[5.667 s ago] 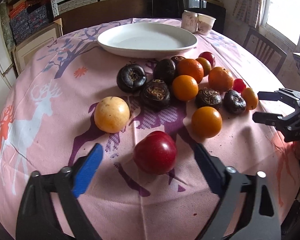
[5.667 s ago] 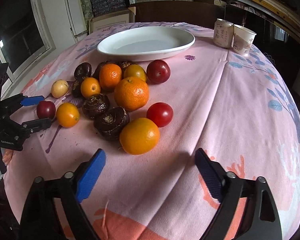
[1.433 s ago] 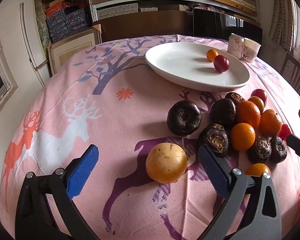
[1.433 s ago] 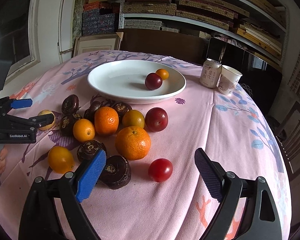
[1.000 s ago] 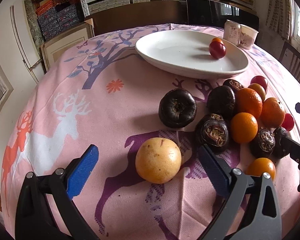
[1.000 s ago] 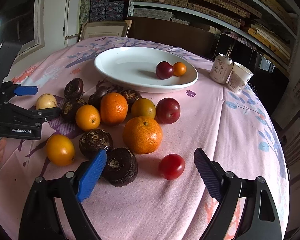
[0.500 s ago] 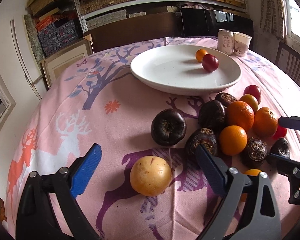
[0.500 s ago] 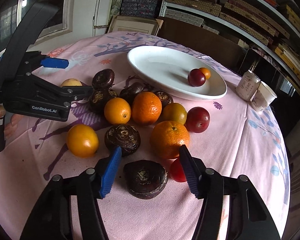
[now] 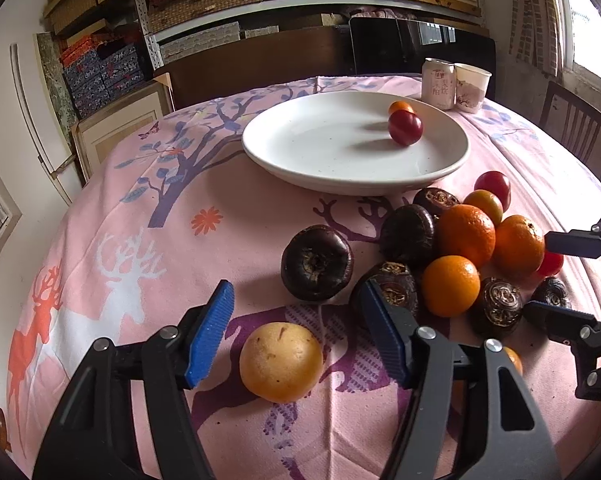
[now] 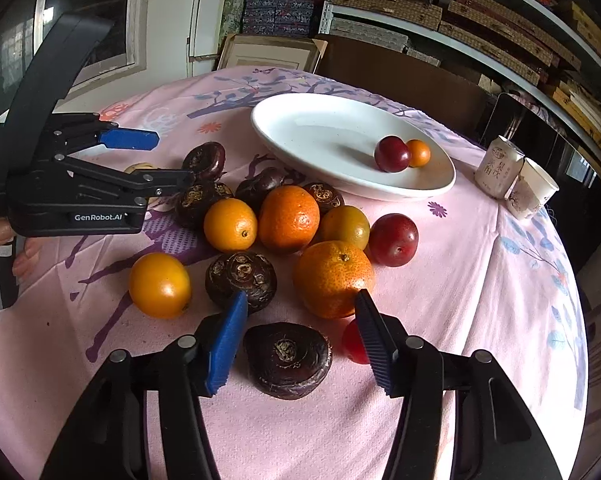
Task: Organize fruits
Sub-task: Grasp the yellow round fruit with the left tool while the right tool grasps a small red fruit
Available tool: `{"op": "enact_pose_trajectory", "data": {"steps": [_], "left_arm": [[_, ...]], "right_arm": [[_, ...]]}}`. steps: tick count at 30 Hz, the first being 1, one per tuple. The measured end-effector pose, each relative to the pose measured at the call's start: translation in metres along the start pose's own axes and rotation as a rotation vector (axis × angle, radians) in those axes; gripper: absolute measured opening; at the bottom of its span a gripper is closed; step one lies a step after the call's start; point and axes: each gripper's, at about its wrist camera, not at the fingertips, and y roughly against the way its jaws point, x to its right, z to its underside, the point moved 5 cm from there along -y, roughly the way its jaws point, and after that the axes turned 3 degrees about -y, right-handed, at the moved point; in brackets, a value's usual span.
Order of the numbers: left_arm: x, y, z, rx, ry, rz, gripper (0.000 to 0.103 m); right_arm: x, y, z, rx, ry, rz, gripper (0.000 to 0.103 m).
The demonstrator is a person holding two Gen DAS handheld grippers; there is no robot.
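The white plate [image 9: 356, 184] [image 10: 352, 184] and fruit cluster are viewed closely from opposite table sides; both are shared.

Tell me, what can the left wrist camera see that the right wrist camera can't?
Only the left wrist view shows the whole yellow fruit between the left gripper jaws, plus a chair by the window.

Only the right wrist view shows the whole dark fruit between the right gripper jaws, and all of the small red tomato beside it.

Both show the white plate holding a red plum and a small orange fruit, the can, and the paper cup.
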Motion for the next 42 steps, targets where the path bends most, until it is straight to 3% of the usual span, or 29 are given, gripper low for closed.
{"op": "enact_pose_trajectory", "data": {"steps": [2,8,14,28,31,33,35,37,40,42], "left_arm": [[0.001,0.000,0.001,-0.004,0.006,0.022,0.052],[0.001,-0.001,0.002,-0.007,0.022,0.058,0.041],[0.002,-0.001,0.002,-0.006,0.019,0.057,0.041],[0.003,0.002,0.002,0.000,0.019,0.065,0.036],[0.002,0.002,0.002,0.000,0.027,0.070,0.035],[0.002,0.001,0.002,-0.003,0.024,0.067,0.035],[0.004,0.001,0.003,-0.005,0.011,0.061,0.035],[0.006,0.001,0.003,-0.003,-0.004,0.054,0.033],[0.006,0.002,0.003,0.001,-0.005,0.063,0.033],[0.006,0.004,0.003,0.004,-0.002,0.071,0.033]], "right_arm": [[0.003,-0.001,0.000,-0.004,-0.006,-0.013,0.060],[0.009,-0.003,0.000,-0.003,-0.030,-0.047,0.061],[0.012,-0.002,0.001,0.002,-0.042,-0.064,0.060],[0.030,-0.001,-0.001,0.018,-0.106,-0.067,0.033],[0.039,-0.002,-0.002,0.013,-0.144,-0.123,0.035],[0.045,-0.003,-0.001,0.017,-0.167,-0.114,0.048],[0.051,-0.004,0.001,0.016,-0.190,-0.106,0.055],[0.051,-0.003,0.002,0.020,-0.195,-0.111,0.052],[0.047,-0.001,0.002,0.026,-0.177,-0.141,0.034],[0.047,0.001,0.004,0.024,-0.184,-0.160,0.030]]}}
